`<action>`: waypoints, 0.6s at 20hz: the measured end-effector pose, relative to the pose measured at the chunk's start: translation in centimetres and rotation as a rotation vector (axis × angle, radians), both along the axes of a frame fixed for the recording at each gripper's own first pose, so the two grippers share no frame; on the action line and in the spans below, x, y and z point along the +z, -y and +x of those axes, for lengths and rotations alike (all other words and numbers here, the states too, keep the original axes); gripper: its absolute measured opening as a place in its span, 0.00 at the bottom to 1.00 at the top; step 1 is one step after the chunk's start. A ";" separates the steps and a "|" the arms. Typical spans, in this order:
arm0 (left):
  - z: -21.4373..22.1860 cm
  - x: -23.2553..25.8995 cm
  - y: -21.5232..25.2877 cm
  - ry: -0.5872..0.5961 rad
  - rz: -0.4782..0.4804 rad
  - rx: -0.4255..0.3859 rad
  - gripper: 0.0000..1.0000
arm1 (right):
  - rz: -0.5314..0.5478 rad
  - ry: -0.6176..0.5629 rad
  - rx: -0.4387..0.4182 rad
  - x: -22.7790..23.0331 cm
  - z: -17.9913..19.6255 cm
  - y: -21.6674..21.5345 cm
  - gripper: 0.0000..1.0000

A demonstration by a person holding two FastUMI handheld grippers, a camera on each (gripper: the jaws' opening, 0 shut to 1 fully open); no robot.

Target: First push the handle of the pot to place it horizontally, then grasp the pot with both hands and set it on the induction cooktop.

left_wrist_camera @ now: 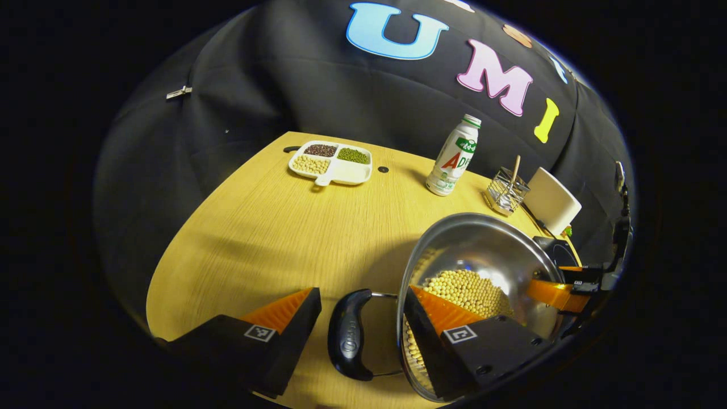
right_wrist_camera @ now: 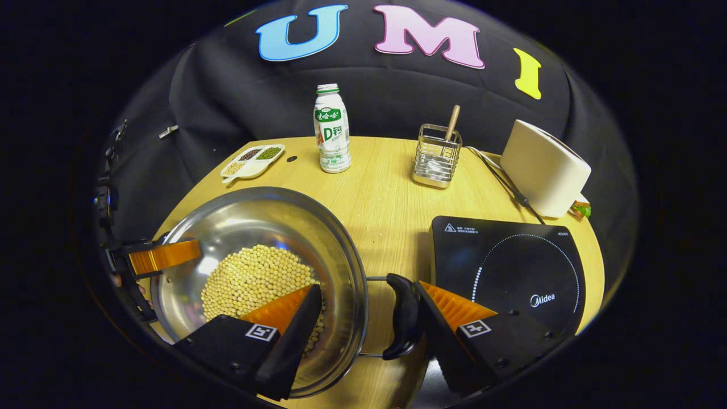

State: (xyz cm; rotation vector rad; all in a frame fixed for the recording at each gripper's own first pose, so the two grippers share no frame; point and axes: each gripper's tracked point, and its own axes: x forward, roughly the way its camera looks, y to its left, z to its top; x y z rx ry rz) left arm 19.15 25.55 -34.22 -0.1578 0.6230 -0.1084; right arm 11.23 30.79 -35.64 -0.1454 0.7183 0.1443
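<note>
On the round wooden table (right_wrist_camera: pixel 386 193), the stainless steel pot (right_wrist_camera: pixel 255 227) sits at about eight o'clock in the right gripper view, a heap of soybeans (right_wrist_camera: pixel 250 278) in its bowl, well apart from the black induction cooktop (right_wrist_camera: pixel 511 267) at four o'clock, which lies bare. At two o'clock stands a cream toaster (right_wrist_camera: pixel 542 167), its cable trailing toward the cooktop. The right gripper (right_wrist_camera: pixel 366 307) stands wide, one finger inside the pot over the beans, the other outside the pot's right handle (right_wrist_camera: pixel 404 315), so rim and handle lie between them without both pressing. In the left gripper view the left gripper (left_wrist_camera: pixel 363 309) is likewise spread wide astride the pot's left handle (left_wrist_camera: pixel 349 335) and rim, one finger over the beans, the other on the table side; whether either touches cannot be told. Farther back, at twelve o'clock, a white drink bottle (right_wrist_camera: pixel 332 130) stands upright, a wire utensil holder (right_wrist_camera: pixel 436 156) with a wooden stick at one o'clock, and a divided dish of beans (right_wrist_camera: pixel 253 161) at eleven.
</note>
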 end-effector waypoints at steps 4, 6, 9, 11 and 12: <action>-0.5 -1.2 -0.8 -0.015 0.040 0.001 0.83 | -0.031 0.033 0.053 -0.5 0.0 -2.1 1.00; -0.3 -1.0 -1.6 -0.003 0.051 -0.002 0.78 | -0.027 0.022 0.052 -0.9 0.0 -2.5 1.00; -0.6 -1.3 -2.5 -0.002 0.057 -0.014 0.77 | -0.007 0.025 0.038 -0.9 0.3 -2.5 0.93; -0.7 -1.4 -2.7 -0.006 0.052 -0.028 0.76 | 0.009 0.003 0.028 -1.5 0.0 -2.8 0.76; -0.8 -1.4 -2.7 -0.009 0.048 -0.033 0.76 | 0.011 -0.008 0.027 -1.7 -0.1 -2.8 0.72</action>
